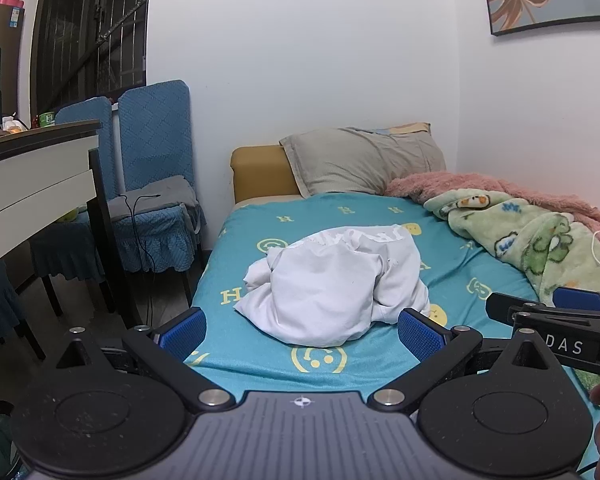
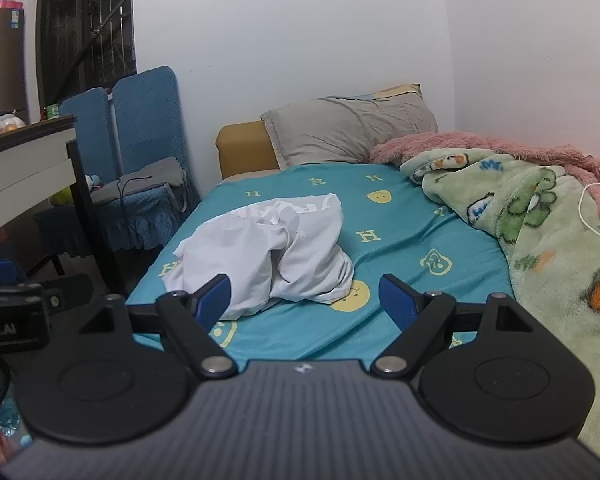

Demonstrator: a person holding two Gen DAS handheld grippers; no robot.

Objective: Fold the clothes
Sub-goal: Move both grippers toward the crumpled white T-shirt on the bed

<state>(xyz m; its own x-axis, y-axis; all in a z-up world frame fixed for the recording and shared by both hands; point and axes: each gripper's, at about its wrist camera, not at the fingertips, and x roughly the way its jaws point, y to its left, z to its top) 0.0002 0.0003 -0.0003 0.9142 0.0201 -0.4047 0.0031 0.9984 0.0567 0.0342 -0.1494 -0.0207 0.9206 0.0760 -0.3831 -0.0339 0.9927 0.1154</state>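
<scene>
A crumpled white garment (image 1: 332,280) (image 2: 272,248) lies in a heap on the teal bedsheet (image 1: 380,208) (image 2: 412,216) with yellow smiley faces and H letters. My left gripper (image 1: 300,334) hangs open over the bed's near edge, just short of the heap, with nothing between its blue pads. My right gripper (image 2: 306,298) is open too, its left pad (image 2: 214,296) overlapping the heap's near edge in the view. Each gripper shows at the side of the other's view: the right one (image 1: 556,320) and the left one (image 2: 28,304).
A grey pillow (image 1: 364,160) leans on a tan headboard (image 1: 260,172) at the far end. A green cartoon blanket (image 2: 540,232) and pink fleece (image 2: 500,144) cover the bed's right side, with a white cable (image 2: 596,208). Blue-covered chairs (image 1: 148,184) and a table (image 1: 36,176) stand left.
</scene>
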